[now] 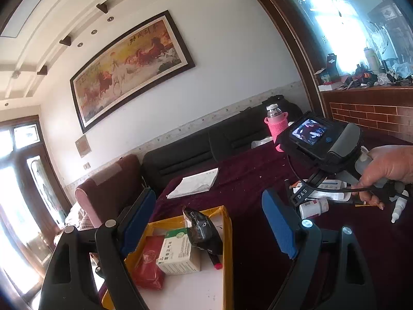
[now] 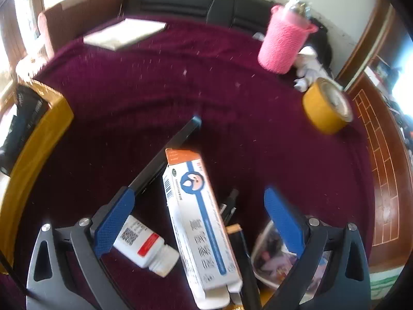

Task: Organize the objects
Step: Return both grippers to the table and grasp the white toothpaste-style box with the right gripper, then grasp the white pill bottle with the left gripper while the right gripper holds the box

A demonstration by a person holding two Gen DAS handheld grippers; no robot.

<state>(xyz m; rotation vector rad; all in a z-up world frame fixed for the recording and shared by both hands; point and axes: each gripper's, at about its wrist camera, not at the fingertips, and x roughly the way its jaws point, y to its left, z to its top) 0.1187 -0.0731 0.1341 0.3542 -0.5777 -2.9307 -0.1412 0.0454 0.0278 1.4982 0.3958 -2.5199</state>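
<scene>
Between the spread fingers of the right gripper (image 2: 198, 204), a long white-and-blue carton (image 2: 201, 222) is seen lying on the maroon cloth (image 2: 144, 98), ungripped. Beside it lies a white pill bottle (image 2: 144, 242). The left gripper (image 1: 209, 222) is held open above the yellow-rimmed box (image 1: 227, 232).

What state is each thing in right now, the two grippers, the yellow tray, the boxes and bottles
left gripper: open, empty, above the tray
right gripper: open, around the long box, not clamped
yellow tray: partly filled
long white box: lying flat, end flap open
white pill bottle: on its side, capped
pink-sleeved bottle: upright
tape roll: on its side
</scene>
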